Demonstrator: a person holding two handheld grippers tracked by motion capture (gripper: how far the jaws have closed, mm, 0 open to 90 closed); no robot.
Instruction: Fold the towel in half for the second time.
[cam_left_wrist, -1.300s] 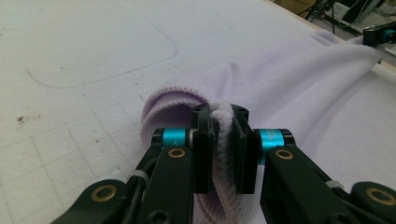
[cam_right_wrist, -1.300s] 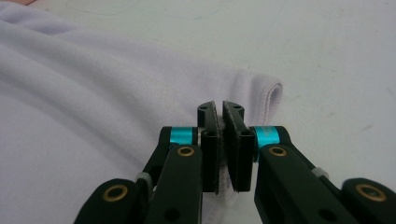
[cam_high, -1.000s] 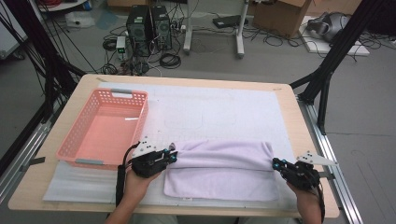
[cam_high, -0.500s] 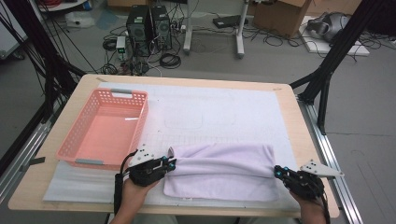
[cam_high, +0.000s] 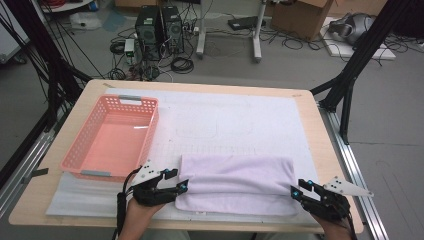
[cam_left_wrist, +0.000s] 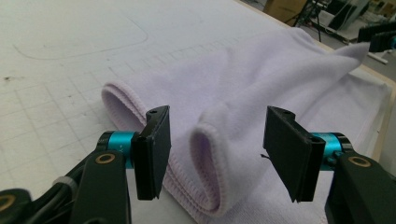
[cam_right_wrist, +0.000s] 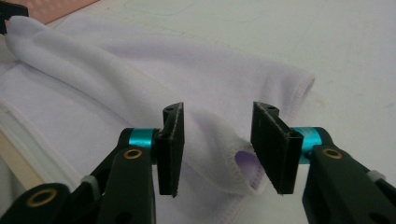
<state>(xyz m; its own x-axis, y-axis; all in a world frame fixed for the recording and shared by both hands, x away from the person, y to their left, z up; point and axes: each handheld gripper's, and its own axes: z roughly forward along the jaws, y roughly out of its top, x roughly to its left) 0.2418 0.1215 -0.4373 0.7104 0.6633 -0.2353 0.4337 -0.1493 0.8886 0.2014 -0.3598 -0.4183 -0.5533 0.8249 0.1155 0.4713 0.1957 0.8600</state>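
A pale lilac towel (cam_high: 235, 182) lies folded near the table's front edge. My left gripper (cam_high: 176, 181) is at the towel's left end, open. In the left gripper view a raised fold of the towel (cam_left_wrist: 219, 154) sits between the spread jaws of the left gripper (cam_left_wrist: 217, 154), not pinched. My right gripper (cam_high: 300, 190) is at the towel's right end, also open. In the right gripper view the towel's folded corner (cam_right_wrist: 219, 140) lies loose between the jaws of the right gripper (cam_right_wrist: 217, 149).
A pink plastic basket (cam_high: 90, 150) stands at the left of the white gridded mat (cam_high: 240, 120). The wooden table edge (cam_high: 330, 150) runs just right of the towel. Black frame legs and cables stand on the floor beyond.
Both grippers have let go of the towel's ends and drawn back toward the front edge. The lifted fold has dropped and the towel now lies flatter.
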